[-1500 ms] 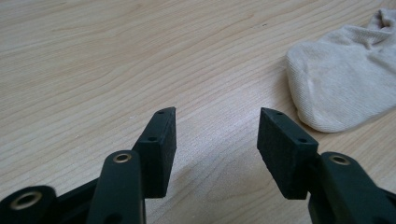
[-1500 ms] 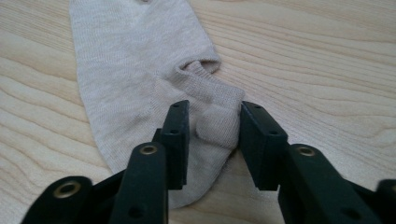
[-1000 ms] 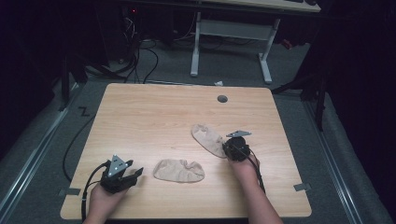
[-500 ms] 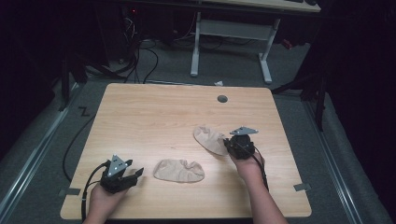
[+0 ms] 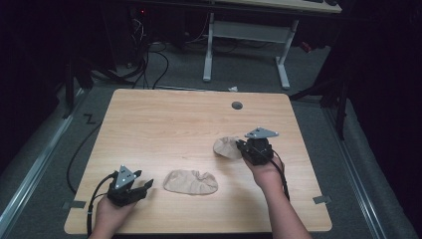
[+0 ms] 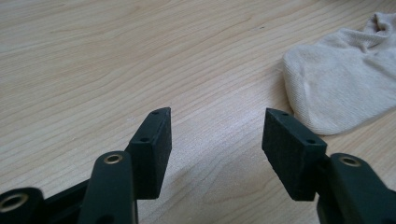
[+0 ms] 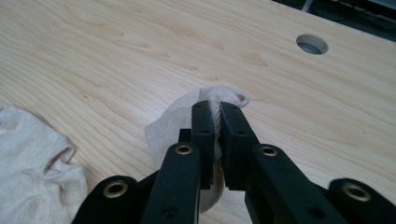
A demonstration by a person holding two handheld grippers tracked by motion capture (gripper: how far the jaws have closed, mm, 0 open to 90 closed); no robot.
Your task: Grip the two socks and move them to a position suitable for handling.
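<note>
Two beige ankle socks are on the wooden table (image 5: 169,119). One sock (image 5: 191,181) lies flat near the front edge. My left gripper (image 5: 148,185) rests just left of it, pointing at it. Its jaws have just been opening and now stand open with nothing between them; in the left gripper view (image 6: 215,135) they frame bare wood, and that sock's toe (image 6: 341,88) lies to the right. My right gripper (image 5: 239,146) is shut on the second sock (image 5: 226,148), which hangs bunched from it above the table. In the right gripper view its jaws (image 7: 216,116) pinch the sock's edge (image 7: 170,126).
A round cable hole (image 5: 237,105) sits at the table's far right side. The flat sock (image 7: 28,163) lies at the lower left of the right gripper view. Beyond the table are white desk legs (image 5: 209,50) and floor cables (image 5: 149,55).
My right gripper has risen with the second sock, lifting it off the wood and bunching it. The left hand and the flat sock have stayed in place.
</note>
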